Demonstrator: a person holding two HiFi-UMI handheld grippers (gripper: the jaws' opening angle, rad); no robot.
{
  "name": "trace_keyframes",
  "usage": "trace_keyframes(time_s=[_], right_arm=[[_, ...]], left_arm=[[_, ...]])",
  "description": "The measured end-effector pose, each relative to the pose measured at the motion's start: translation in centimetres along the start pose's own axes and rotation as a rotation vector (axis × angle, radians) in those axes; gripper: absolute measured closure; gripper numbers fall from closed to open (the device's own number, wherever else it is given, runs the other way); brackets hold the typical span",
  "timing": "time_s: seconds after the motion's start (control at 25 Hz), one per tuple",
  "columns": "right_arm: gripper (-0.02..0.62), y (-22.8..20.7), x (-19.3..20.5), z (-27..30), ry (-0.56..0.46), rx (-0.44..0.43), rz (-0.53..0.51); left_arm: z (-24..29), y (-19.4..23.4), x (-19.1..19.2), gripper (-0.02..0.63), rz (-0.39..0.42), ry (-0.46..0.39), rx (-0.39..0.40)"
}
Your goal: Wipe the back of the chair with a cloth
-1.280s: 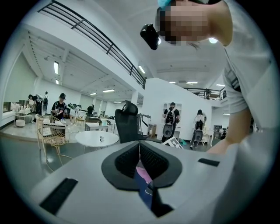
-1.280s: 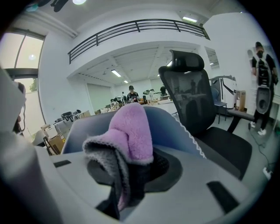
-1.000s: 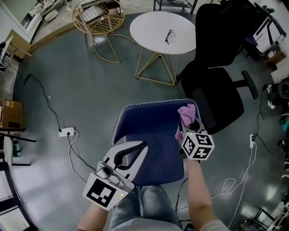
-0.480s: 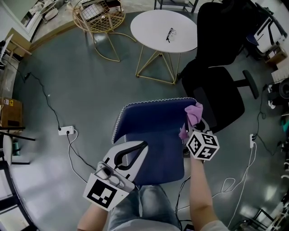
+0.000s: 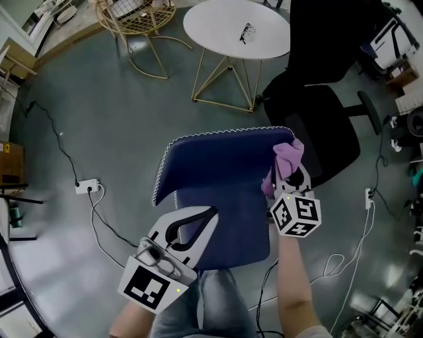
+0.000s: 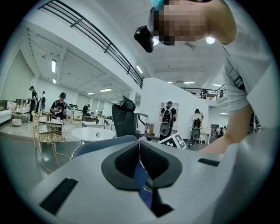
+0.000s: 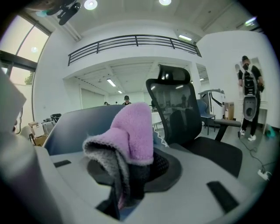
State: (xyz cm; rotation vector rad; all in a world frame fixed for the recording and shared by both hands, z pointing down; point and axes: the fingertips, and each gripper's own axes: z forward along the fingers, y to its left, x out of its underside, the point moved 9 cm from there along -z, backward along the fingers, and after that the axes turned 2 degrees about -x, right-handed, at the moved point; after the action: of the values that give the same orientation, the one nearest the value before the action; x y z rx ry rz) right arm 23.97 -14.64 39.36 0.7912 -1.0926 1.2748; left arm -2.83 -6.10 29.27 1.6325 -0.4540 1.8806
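Found a cloth [image 7: 131, 131] clamped between the dark ribbed pads [image 7: 162, 164] of the right gripper [image 7: 127, 183]: soft fleecy pile, lilac on the outside, greyer along the fold, bunched into a rounded hump rising above the jaws, with a tail pinched down between them. Placed that cloth, in the head view, right of centre, at the right-hand end of the chair back [image 5: 218, 162], close against its edge; could not tell for certain whether it touched.

Noted the chair back as a broad curved panel in smooth navy upholstery, trimmed with a white zigzag stitch along the rim, and the seat [image 5: 225, 228] below it in the same navy.

Found the left gripper [image 6: 140, 146] with its jaws pressed together at the tips and nothing between them, only a sliver of navy showing through the gap lower down; placed it at the lower left, over the seat's front left corner.

Further out, at the upper right, made out a black mesh-backed office chair [image 5: 317, 125]; at the top, a white round table [image 5: 228, 36] on thin gold wire legs with glasses [image 5: 246, 32] on it; at the upper left, a gold wire chair [image 5: 135, 20]; at the left, a white power strip [image 5: 87, 186] on the grey floor [image 5: 119, 119].
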Motion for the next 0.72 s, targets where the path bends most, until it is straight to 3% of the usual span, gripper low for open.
trace_keyframes(time_s=[0.36,0.72], right_arm=[[0.472,0.2,1.6,-0.3,-0.116,0.019,-0.083],[0.472,0.0,4.0,-0.3,-0.116,0.028,-0.102]], left_arm=[[1.1,-0.9,2.9,0.591,0.017,-0.021,0.045],[1.0,-1.4,3.9,0.591,0.015,-0.029,0.036]])
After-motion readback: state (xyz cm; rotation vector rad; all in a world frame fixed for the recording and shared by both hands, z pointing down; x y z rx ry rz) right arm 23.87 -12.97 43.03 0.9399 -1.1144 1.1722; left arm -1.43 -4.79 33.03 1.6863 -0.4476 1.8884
